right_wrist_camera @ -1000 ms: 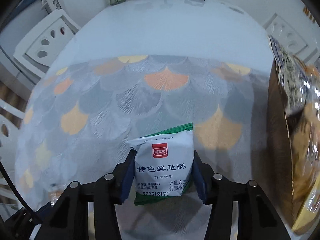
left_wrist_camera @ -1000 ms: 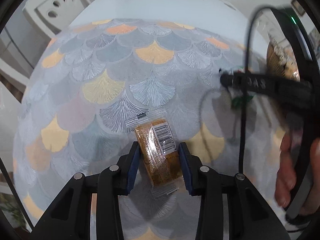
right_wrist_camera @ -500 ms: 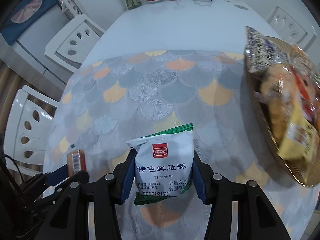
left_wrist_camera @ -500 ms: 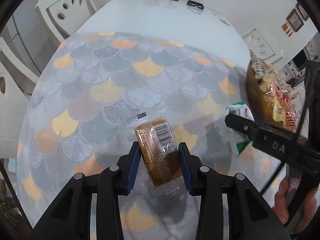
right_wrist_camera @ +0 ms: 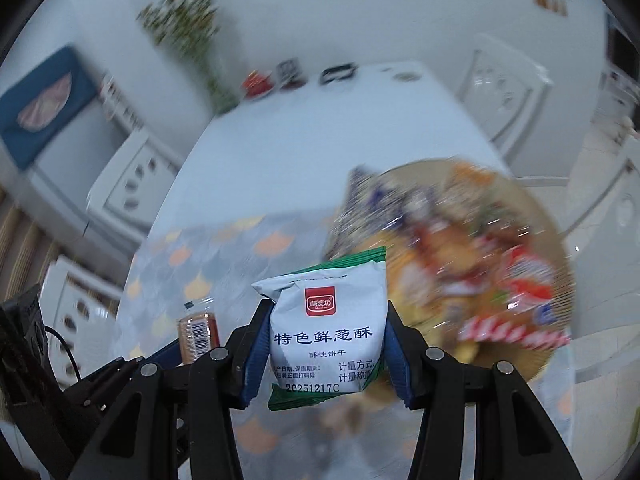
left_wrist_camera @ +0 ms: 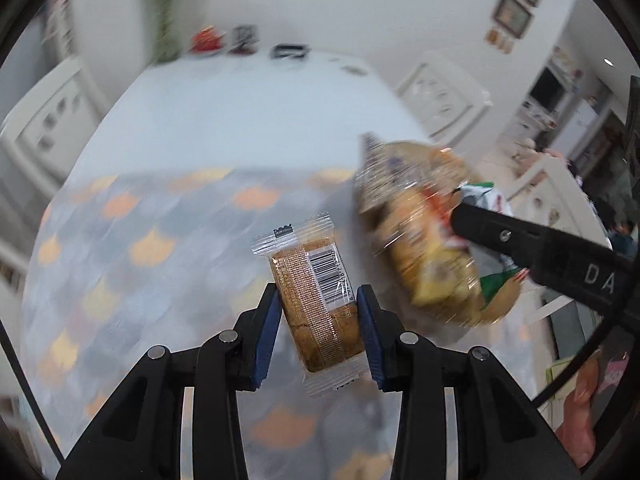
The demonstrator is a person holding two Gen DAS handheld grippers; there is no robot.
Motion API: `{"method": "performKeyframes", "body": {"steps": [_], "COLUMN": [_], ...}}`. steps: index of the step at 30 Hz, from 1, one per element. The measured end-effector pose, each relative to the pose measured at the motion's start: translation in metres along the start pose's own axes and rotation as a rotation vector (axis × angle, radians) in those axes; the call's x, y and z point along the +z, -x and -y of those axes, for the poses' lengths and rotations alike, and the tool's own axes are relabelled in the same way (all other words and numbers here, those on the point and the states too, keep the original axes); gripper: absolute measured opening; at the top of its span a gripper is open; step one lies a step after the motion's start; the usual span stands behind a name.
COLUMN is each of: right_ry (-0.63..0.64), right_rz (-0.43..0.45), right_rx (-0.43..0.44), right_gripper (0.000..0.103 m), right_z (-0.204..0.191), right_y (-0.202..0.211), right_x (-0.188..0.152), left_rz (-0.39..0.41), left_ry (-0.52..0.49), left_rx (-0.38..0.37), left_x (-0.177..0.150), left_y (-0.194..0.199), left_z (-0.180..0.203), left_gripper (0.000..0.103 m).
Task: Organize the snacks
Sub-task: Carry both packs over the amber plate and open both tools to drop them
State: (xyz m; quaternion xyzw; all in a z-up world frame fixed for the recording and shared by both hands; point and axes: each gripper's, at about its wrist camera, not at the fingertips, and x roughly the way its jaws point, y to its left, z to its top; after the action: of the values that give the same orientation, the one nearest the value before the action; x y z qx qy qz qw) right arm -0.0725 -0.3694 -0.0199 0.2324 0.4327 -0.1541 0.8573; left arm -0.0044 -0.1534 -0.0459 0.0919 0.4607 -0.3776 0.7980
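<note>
Pinching a clear-wrapped brown cake between its blue-padded fingers, the left gripper holds the packet clear above the table; the barcode label faces us and the wrapper's crimped ends stick out past the pads. We see the right gripper likewise clamped on a white-and-green biscuit bag, its fingers pressing both sides of the bag, printed face toward the camera. Beyond both packets lies a patterned cloth of grey and orange scales, spread over the near part of the white table. To the right, we note a round woven tray heaped with wrapped snacks, blurred. In the left wrist view the right gripper and its bag appear in front of that tray. At the table's far end stand a red dish and a plant; white chairs flank the table.
</note>
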Motion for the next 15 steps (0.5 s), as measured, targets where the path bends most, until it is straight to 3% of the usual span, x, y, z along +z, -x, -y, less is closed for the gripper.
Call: {"method": "performKeyframes", "body": {"steps": [8,15], "right_ry": [-0.132,-0.182], "right_rz": [0.010,0.002], "right_rx": [-0.043,-0.026], "right_gripper": [0.050,0.050], "right_z": [0.082,0.115], "right_y": [-0.001,-0.011], "right_x": [0.034,0.044], "left_rz": [-0.014,-0.039], "left_ry": [-0.123,-0.175], "left_rx": [-0.037,-0.050], "left_x": [0.038,0.051], "left_y": [-0.035,-0.058], "left_z": [0.063,0.088], "left_gripper": [0.035,0.035]}}
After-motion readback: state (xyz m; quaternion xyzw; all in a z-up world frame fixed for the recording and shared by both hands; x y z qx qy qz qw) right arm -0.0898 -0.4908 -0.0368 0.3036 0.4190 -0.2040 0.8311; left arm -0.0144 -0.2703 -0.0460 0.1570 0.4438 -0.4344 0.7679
